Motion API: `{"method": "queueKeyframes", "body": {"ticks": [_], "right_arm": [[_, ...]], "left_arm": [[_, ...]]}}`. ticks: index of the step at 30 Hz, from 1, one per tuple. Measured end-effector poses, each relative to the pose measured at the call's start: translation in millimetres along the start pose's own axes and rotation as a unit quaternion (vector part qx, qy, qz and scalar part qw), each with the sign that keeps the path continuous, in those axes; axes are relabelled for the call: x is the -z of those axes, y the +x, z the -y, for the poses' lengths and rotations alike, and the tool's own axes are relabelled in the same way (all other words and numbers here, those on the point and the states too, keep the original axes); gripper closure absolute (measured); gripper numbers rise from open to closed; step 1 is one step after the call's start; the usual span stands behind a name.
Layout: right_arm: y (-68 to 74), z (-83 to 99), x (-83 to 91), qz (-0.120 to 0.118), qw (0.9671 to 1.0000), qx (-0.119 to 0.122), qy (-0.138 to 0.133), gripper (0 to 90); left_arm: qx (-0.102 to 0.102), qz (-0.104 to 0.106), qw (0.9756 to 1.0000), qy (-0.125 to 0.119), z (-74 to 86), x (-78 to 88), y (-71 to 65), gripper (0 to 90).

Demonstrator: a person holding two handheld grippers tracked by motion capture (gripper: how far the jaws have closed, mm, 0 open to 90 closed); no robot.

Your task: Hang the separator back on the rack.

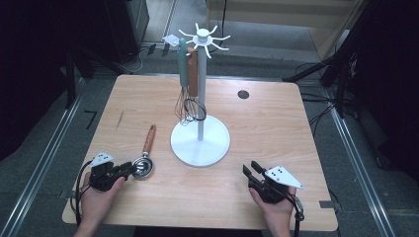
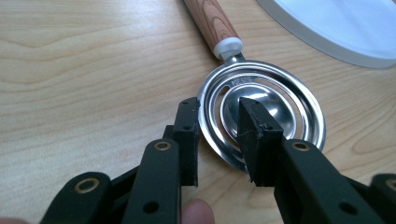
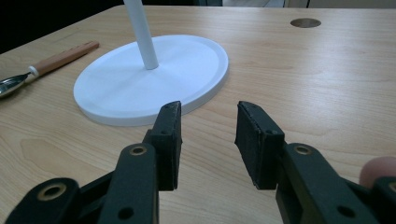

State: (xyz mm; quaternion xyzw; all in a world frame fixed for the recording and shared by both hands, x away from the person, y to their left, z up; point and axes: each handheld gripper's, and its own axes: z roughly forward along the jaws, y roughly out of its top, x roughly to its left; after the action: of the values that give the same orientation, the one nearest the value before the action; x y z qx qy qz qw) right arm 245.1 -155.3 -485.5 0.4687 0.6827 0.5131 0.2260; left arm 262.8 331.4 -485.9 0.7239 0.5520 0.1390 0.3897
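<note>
- I see one worktop (image 1: 257,113) carrying one white stand (image 1: 200,140); two utensils hang from its top hooks, a whisk (image 1: 184,84) and a brown-handled tool (image 1: 193,74).
- One strainer spoon (image 1: 145,157) lies flat, left of the stand's base. Its long axis runs from the metal bowl nearest me up and away along the wooden handle (image 2: 211,18).
- My left gripper (image 2: 217,135) is the nearer by far: its fingers (image 2: 188,140) straddle the bowl's near rim, one outside and one inside, closed to a narrow gap on the spoon.
- My right gripper (image 3: 208,140) sits well apart on the stand's other side, fingers half open and holding nothing.
</note>
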Motion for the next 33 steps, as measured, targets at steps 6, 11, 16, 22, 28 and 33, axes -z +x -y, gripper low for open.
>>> {"method": "queueKeyframes", "body": {"ticks": [6,11,16,22,28,33], "right_arm": [[5.9,0.4,-0.4,-0.008,1.0,0.003,0.0,62.7],[9.0,0.7,-1.2,-0.011,0.9999,0.003,0.003,63.3],[12.3,0.7,-4.2,-0.018,0.9998,0.002,0.004,63.3],[16.2,1.6,-4.4,-0.017,0.9998,0.004,0.006,63.2],[19.5,1.9,-5.4,-0.02,0.9998,0.006,0.007,63.3],[24.5,4.4,-4.0,-0.024,0.9997,0.005,0.009,63.4]], "left_arm": [[0.005,0.004,1.0,0.002,6.9,2.8,-12.5,69.6],[0.002,0.017,0.9998,0.006,15.0,6.3,-25.6,67.3],[-0.026,0.046,0.9985,-0.011,14.2,5.9,-36.7,54.4],[-0.001,0.036,0.999,-0.027,1.2,-4.4,-28.8,43.3],[-0.006,0.064,0.9979,0.011,-1.8,-17.2,-30.5,60.4],[-0.008,0.071,0.9973,0.019,2.1,-17.4,-42.8,66.3]]}}
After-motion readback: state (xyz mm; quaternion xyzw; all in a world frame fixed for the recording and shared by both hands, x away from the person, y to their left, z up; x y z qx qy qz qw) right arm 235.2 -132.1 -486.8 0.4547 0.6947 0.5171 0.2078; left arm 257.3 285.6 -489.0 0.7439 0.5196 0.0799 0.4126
